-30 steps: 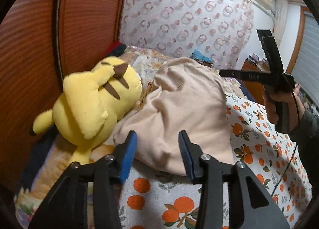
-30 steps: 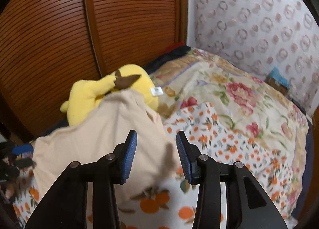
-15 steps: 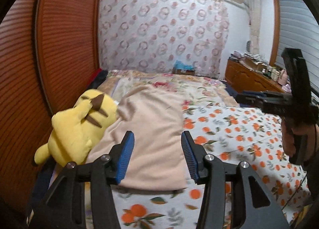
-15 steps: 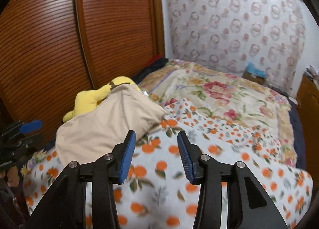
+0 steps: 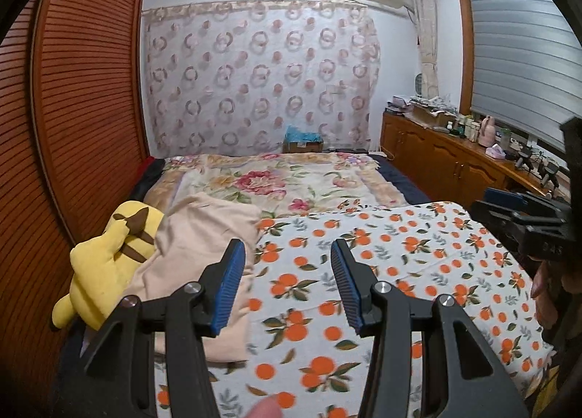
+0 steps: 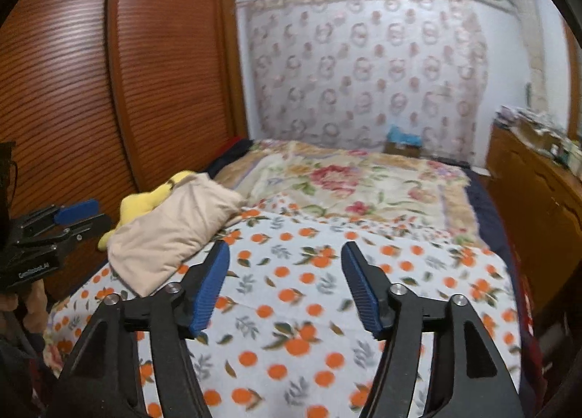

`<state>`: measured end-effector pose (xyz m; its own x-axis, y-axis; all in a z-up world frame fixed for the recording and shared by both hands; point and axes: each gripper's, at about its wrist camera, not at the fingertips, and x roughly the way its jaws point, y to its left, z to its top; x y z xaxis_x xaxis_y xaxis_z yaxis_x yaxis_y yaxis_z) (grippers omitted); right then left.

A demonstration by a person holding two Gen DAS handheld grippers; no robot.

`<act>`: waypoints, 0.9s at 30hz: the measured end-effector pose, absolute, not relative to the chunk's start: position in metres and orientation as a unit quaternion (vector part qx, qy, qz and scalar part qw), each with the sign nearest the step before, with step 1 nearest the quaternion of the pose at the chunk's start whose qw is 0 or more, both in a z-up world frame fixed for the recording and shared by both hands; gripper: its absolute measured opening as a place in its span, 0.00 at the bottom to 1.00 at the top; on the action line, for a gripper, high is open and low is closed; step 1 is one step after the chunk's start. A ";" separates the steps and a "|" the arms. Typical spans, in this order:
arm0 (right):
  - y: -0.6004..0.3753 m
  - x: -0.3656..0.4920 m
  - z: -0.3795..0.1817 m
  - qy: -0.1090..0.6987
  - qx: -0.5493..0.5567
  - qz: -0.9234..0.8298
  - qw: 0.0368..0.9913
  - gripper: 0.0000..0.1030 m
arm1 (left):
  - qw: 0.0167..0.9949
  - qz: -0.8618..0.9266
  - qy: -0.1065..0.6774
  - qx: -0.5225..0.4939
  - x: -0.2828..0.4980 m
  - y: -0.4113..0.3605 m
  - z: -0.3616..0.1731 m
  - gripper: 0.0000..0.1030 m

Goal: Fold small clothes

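"345" on right gripper [image 5: 523, 232] body, possibly; white brand lettering on left gripper [image 6: 78, 216] illegible.

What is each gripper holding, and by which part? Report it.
Nothing is held. The left gripper is open and empty; the right gripper is empty, its jaws opening. The beige garment lies free on the bed.

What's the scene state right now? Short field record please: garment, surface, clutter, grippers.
garment: beige cloth, folded, lying at the bed's left side, partly over the yellow plush toy
surface: orange-print sheet, floral blanket behind it
left gripper: open, nothing between the fingers
right gripper: opening, nothing between the fingers
contact: neither gripper touches the cloth
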<state>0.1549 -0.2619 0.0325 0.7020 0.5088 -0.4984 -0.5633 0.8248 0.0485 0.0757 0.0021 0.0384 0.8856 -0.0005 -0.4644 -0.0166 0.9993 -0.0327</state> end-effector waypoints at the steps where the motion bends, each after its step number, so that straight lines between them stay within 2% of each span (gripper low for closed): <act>1: -0.269 0.151 0.033 0.251 -0.053 0.281 0.925 0.69 | 0.971 0.007 0.238 -0.016 0.075 -0.003 0.040 0.47; 11: -0.323 0.117 0.042 0.220 -0.033 0.210 0.952 0.73 | 0.972 -0.013 0.234 -0.008 0.069 -0.033 0.043 0.49; 27: -0.336 0.104 0.043 0.208 -0.027 0.193 0.959 0.73 | 0.973 -0.008 0.229 -0.005 0.066 -0.040 0.048 0.51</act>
<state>0.1043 -0.3357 0.0429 0.8393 0.3582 -0.4089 -0.3810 0.9242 0.0275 0.0664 -0.0404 0.0484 0.8949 -0.0172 -0.4460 0.0122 0.9998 -0.0141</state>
